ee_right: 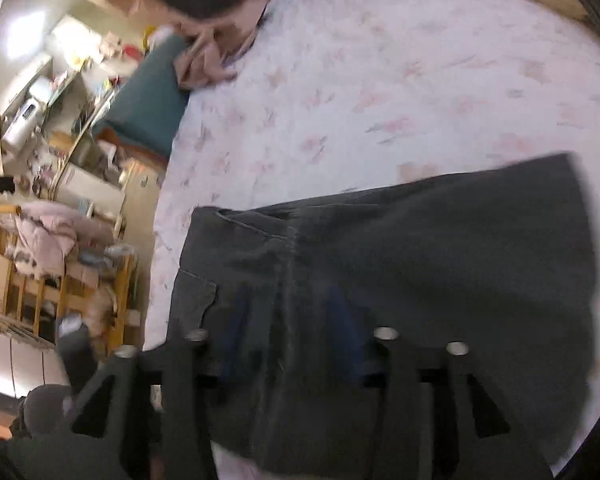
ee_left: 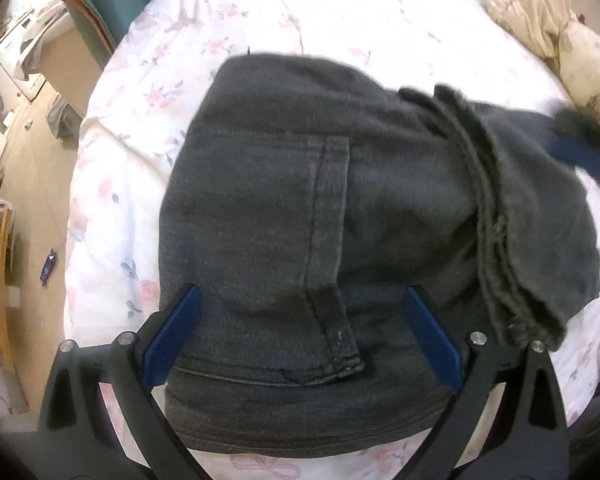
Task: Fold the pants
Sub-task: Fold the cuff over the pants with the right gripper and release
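- Left wrist view, left edge: floor and furniture (ee_left: 24, 80) run down the left side; they play no part in the fold.
- Bed (ee_left: 340, 12): a floral sheet fills the upper and centre frame; a cream bundle (ee_left: 548, 28) lies at the upper right, apart from the work.
- Pants (ee_left: 300, 208): dark grey, lying on the bed at frame centre, already doubled into a compact block. A back pocket (ee_left: 332, 240) faces up; stacked hem edges (ee_left: 496, 216) run down the right of centre.
- Left gripper (ee_left: 300, 344): lower centre, pointing steeply down at the near edge of the pants. Its blue fingers (ee_left: 172, 340) stand wide, one on each side of the pocket area, with no cloth pinched between them.
- Right gripper, seen in the left view as a blurred blue shape at the right edge (ee_left: 580, 152): above the far right part of the pants.
- Right wrist view: the pants (ee_right: 420, 260) fill the lower centre and right; the right gripper (ee_right: 292, 340) is blurred, with its fingers partly open. Cloth appears to rise between them, but whether it is pinched cannot be told.
- Step in hand, as a judgement: the fold is near its end; the stack is being settled or released.
- Next move calls for: pressing the layers flat or squaring the hem edges with the block, without dragging the top layer off.
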Action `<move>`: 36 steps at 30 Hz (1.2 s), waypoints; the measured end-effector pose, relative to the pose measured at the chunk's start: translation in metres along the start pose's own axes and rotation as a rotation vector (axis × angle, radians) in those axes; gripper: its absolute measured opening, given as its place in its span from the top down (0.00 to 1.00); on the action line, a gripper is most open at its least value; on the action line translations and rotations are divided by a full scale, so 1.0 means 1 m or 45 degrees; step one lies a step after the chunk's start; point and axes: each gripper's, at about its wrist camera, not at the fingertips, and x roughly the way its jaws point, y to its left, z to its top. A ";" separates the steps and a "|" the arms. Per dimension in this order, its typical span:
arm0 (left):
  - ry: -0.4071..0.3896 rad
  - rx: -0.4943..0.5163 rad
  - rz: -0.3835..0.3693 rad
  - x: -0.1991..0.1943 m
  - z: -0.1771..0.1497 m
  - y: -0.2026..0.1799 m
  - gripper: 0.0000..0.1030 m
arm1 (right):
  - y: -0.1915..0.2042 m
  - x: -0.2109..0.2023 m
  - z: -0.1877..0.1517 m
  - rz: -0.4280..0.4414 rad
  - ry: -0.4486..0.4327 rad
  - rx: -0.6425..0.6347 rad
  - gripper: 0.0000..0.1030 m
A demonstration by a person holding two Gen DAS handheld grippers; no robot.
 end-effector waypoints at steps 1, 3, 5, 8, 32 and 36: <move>-0.014 0.000 -0.010 -0.003 0.002 -0.001 0.04 | -0.006 -0.018 -0.010 -0.051 -0.018 0.008 0.51; -0.038 0.014 -0.019 -0.008 0.003 -0.003 0.04 | -0.013 -0.029 -0.028 -0.110 0.001 0.000 0.51; -0.064 0.040 -0.014 -0.011 0.004 -0.006 0.04 | -0.019 -0.016 -0.048 -0.150 0.096 0.006 0.53; -0.066 0.063 0.002 -0.010 0.002 -0.007 0.04 | -0.019 0.023 -0.080 -0.142 0.274 -0.015 0.55; -0.131 0.057 -0.003 -0.022 -0.001 -0.010 0.04 | -0.211 -0.076 -0.120 -0.218 -0.038 0.938 0.39; -0.132 0.059 -0.017 -0.024 -0.002 -0.011 0.04 | -0.196 -0.064 -0.120 -0.081 -0.027 0.929 0.37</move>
